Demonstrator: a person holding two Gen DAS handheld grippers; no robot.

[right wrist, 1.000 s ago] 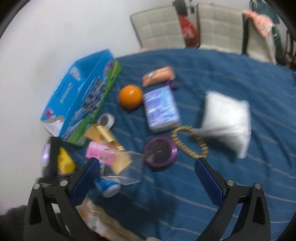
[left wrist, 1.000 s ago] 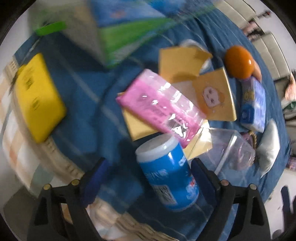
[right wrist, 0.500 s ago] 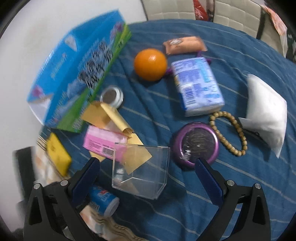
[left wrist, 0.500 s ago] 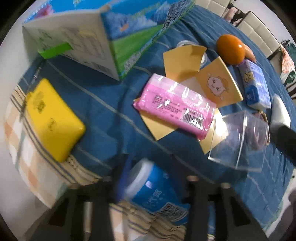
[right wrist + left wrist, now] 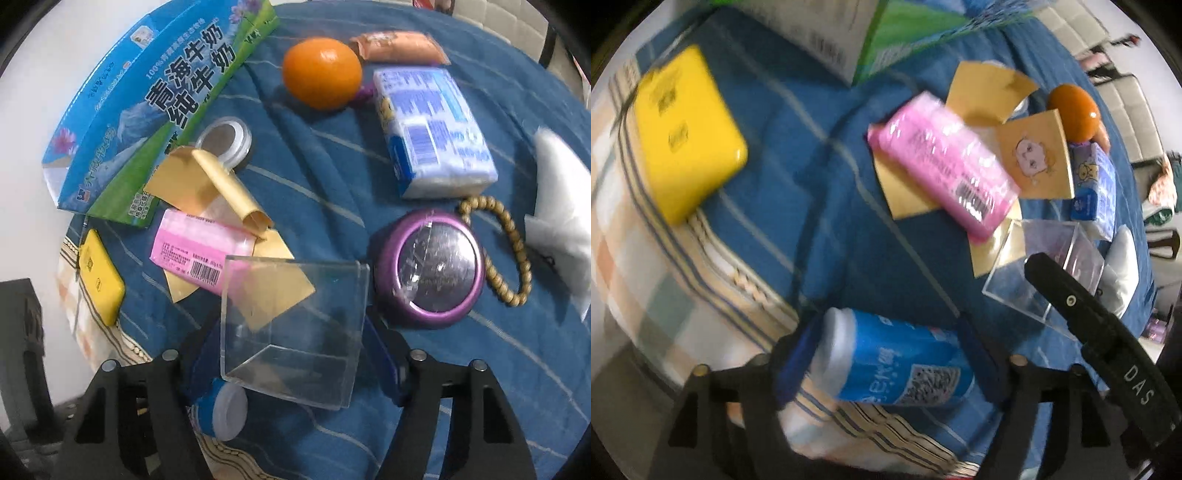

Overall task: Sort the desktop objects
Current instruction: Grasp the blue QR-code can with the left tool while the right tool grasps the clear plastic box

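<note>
Left gripper (image 5: 886,363): jaws, just reopened, straddle the blue cylindrical can with a white cap (image 5: 892,363), which lies on its side at the near edge of the blue striped cloth (image 5: 820,206); contact cannot be told. Right gripper (image 5: 291,345): jaws, just narrowing, flank the clear acrylic box (image 5: 291,325), apparently closing. Step in hand: grasping. Next: a firm clamp before lifting.
</note>
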